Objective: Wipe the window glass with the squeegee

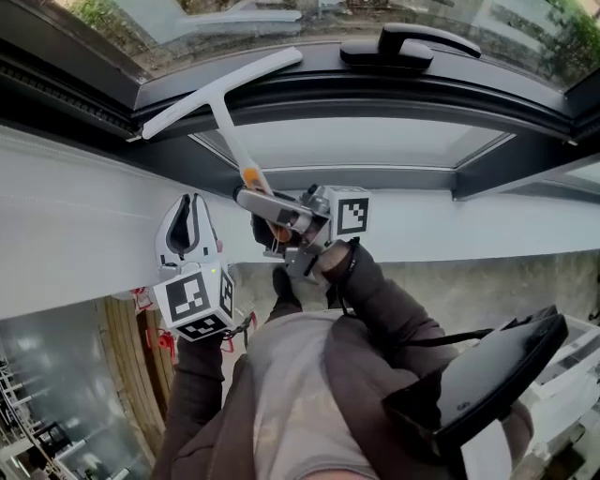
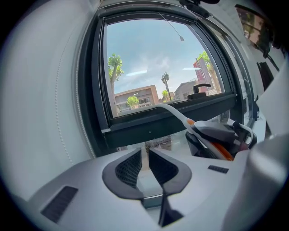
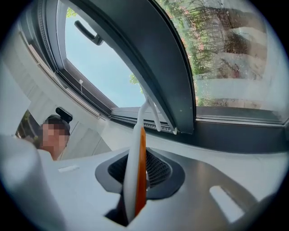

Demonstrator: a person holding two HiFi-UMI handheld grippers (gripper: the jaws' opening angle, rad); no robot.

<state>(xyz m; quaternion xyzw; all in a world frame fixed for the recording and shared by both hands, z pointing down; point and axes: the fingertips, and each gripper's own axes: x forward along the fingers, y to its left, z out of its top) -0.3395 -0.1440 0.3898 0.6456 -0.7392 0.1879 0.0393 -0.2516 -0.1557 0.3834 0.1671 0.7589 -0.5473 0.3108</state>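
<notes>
A white squeegee [image 1: 228, 127] with an orange grip band points up at the window. Its T-shaped blade [image 1: 220, 92] lies slanted across the dark window frame [image 1: 375, 92], at the lower edge of the glass [image 1: 234, 19]. My right gripper [image 1: 251, 195] is shut on the handle's lower end; in the right gripper view the white and orange handle [image 3: 134, 162] runs between the pads. To its left and lower, my left gripper [image 1: 192, 208] is shut and holds nothing, with its pads [image 2: 131, 167] nearly touching. From there the squeegee [image 2: 174, 110] and the right gripper [image 2: 216, 137] show at right.
A black window handle [image 1: 403, 45] sits on the frame at the top right. A white wall [image 1: 75, 216] runs along the left below the frame. A black flat object [image 1: 487, 375] hangs at the lower right beside the person's sleeve [image 1: 375, 309].
</notes>
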